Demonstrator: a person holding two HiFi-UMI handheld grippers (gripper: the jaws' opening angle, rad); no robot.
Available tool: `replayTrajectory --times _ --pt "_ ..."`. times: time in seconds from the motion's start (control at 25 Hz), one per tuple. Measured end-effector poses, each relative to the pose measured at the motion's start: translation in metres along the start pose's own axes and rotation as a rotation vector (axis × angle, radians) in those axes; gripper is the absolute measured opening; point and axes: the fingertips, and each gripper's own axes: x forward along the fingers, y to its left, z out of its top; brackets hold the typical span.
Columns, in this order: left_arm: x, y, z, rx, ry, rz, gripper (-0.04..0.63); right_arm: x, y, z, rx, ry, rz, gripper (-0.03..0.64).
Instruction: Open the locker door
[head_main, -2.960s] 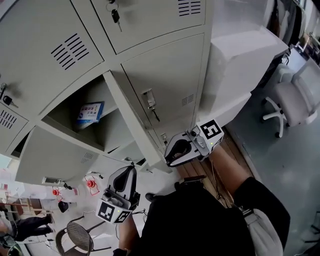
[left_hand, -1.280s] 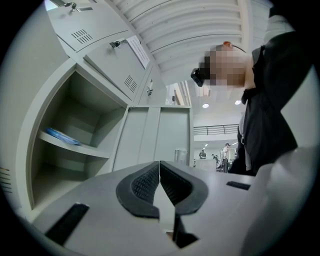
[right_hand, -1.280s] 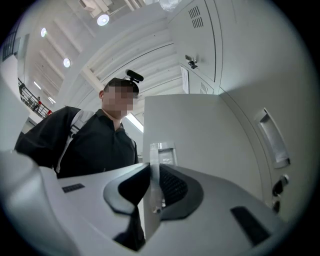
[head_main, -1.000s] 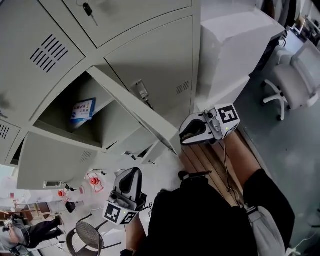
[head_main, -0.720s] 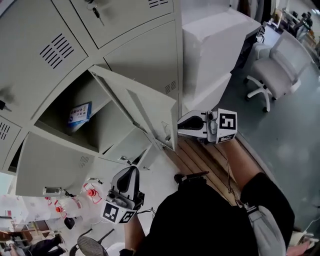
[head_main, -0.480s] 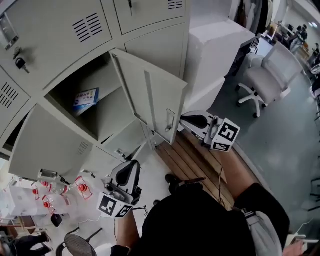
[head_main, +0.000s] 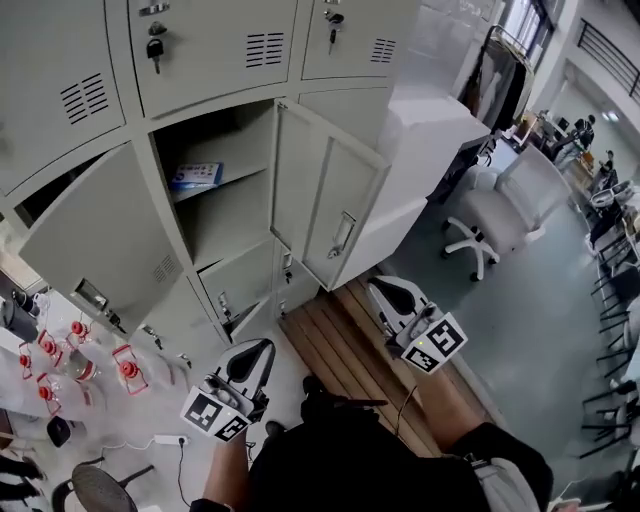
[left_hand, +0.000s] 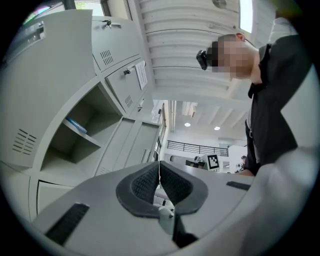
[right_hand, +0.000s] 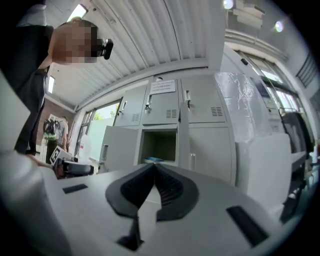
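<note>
Pale grey metal locker door (head_main: 335, 195) w/ slim vertical handle (head_main: 343, 234) is swung out open from the grey locker bank (head_main: 215, 45), lower row, approx mid-bank. Just L of the door: open compartment (head_main: 225, 225) w/ a shelf, and a flat blue packet (head_main: 195, 177) lying on the shelf. Further L of the door, a second grey door (head_main: 95, 240) also hangs open. R of the door is a tall white cabinet (head_main: 430, 135), w/ a white swivel office chair (head_main: 490, 215) beyond it. Below the door, brown wood planks (head_main: 340, 340) on the floor. The right gripper (head_main: 383, 288) is low, below and R of the door, well apart from it, no contact. Its dark ribbed pads (right_hand: 170, 187) are pressed together w/ nothing btw them. The left gripper (head_main: 257, 348) is below and L of the door, also clear of it, jaws together and empty.
</note>
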Motion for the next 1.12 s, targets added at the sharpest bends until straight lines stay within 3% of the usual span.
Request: replayTrajectory --times 0.16,0.36,0.6,0.84,1.12 --pt "-0.022 -0.010 -0.001 0.011 0.009 0.021 0.017 -0.003 0.049 0.007 0.062 -0.080 0.041 0.018" --pt "-0.046 -0.010 0.012 0.072 0.017 0.114 0.017 0.019 0.101 0.001 0.093 -0.122 0.229 0.018" --pt "-0.056 -0.054 0.003 0.082 0.058 0.180 0.017 0.003 0.142 0.015 0.070 -0.158 0.386 0.016" --pt "-0.058 -0.110 -0.022 0.052 0.089 0.225 0.017 -0.053 0.143 0.030 0.092 -0.168 0.437 0.013" --pt "-0.055 -0.181 -0.044 0.064 0.092 0.220 0.017 -0.127 0.152 0.000 0.160 -0.110 0.468 0.012"
